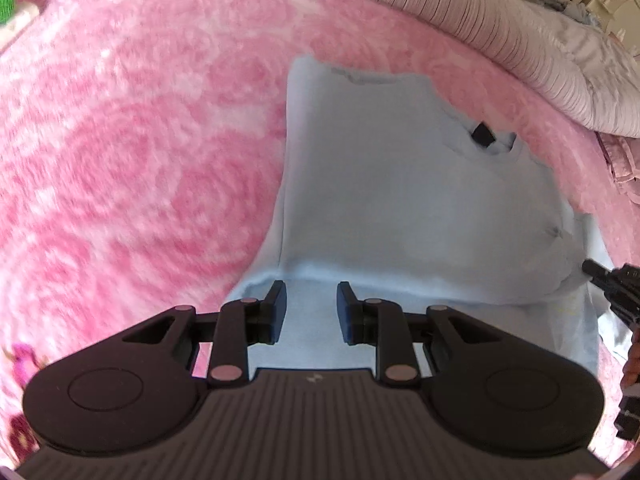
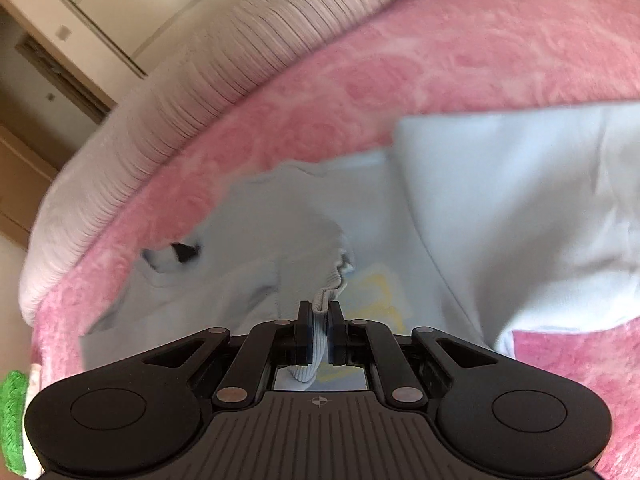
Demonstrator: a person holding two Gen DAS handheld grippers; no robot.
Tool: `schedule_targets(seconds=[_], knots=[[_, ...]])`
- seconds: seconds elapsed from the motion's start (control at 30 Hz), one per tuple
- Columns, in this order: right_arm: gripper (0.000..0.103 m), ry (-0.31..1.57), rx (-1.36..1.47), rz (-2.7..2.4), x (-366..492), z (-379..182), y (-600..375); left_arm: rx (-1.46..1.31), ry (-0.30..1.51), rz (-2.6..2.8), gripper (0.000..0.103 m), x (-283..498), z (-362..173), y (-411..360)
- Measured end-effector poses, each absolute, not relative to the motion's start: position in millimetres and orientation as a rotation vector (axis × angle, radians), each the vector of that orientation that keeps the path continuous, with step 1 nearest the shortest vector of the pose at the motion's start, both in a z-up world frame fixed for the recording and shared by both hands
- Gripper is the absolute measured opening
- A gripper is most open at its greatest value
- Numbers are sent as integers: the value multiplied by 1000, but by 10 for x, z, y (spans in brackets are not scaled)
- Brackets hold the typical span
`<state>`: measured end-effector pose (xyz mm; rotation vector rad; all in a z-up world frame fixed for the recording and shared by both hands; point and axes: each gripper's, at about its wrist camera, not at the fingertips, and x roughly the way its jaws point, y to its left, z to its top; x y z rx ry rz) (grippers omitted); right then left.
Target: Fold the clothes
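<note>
A light blue sweatshirt [image 1: 400, 184] lies partly folded on a pink blanket [image 1: 140, 140]. A small black label [image 1: 482, 134] shows at its neck. My left gripper [image 1: 311, 304] is open and empty, just above the near edge of the folded part. My right gripper [image 2: 319, 330] is shut on a ribbed cuff [image 2: 330, 294] of the sweatshirt [image 2: 500, 208] and holds the sleeve over the body. A yellow print [image 2: 380, 292] shows under the sleeve. The right gripper also shows at the right edge of the left wrist view [image 1: 596, 274].
A rolled pale striped duvet [image 1: 500, 32] lies along the far edge of the bed; it also shows in the right wrist view [image 2: 180, 92]. Wooden cabinets [image 2: 80, 20] stand beyond. A green object [image 2: 12, 420] sits at the lower left.
</note>
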<state>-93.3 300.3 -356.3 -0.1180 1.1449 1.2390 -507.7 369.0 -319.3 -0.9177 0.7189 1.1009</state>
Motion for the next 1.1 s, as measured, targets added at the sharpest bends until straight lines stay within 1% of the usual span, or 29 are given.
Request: schedule_targets(seconds=[0.13,0.2,0.27,0.37,0.47,0.53,0.67,0.87,1.03,1.1], knots=[[6,1158,-220,1202,-925,-3590,3023,-870,723,1114,21,-5039,-3169,3706],[9,1166,-252,1191,-922,-3586,3020,-853,746,1108,21,-4999,-3201,3731],[15,1128,-259,1196,-943,-3529,3019,-836,769,1102,21,-4958,-3234,3755],[19,1092,-265,1209,-974,-3517,2990,-811,803,1092,21,-4898,-3283,3792],[19,1142,-397,1214,-1044,-3693,2986,-785,838,1083,21,-4837,-3332,3830],[19,1128,-454,1211,-1093,-3705,2926,-768,860,1076,21,-4797,-3365,3854],[19,1092,-387,1201,-1039,-3536,2769,-735,901,1063,21,-4721,-3422,3906],[19,1017,-341,1315,-1028,-3388,2969,-711,812,1091,19,-4698,-3336,4322],[19,1049,-508,1335,-1165,-3699,3195,-649,814,1105,19,-4646,-3460,4802],[19,1027,-520,1334,-1199,-3725,3198,-655,831,1117,19,-4633,-3509,4942]])
